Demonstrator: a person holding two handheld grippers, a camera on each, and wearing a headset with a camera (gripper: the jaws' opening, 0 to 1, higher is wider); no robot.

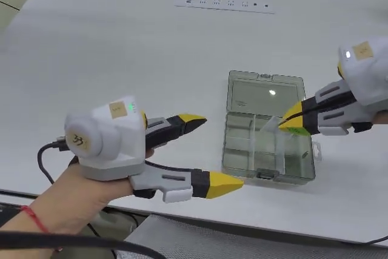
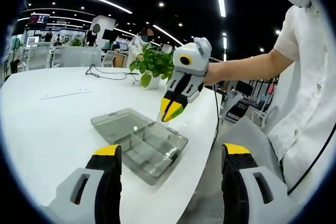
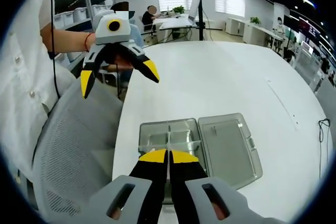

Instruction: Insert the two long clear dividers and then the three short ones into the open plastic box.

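The open clear plastic box (image 1: pixel 237 150) lies near the table's front edge, its lid (image 1: pixel 265 92) folded back flat. Clear dividers stand inside its base. My right gripper (image 1: pixel 290 124) hovers over the base's right part, shut on a clear divider (image 1: pixel 284 141) that hangs down into the box. In the right gripper view the jaws (image 3: pixel 168 156) pinch that divider (image 3: pixel 168 139) edge-on above the box (image 3: pixel 226 145). To the left of the box my left gripper (image 1: pixel 212 150) is held open and empty. Its own view shows the jaws (image 2: pixel 172 150) wide apart, facing the box (image 2: pixel 115 121) and the right gripper (image 2: pixel 171 110).
A white power strip (image 1: pixel 224 3) lies at the far side of the white table (image 1: pixel 109 59). A grey mesh chair (image 1: pixel 182 235) sits below the table's front edge. A cable trails from the left gripper. A potted plant (image 2: pixel 152 64) stands at the table's far end.
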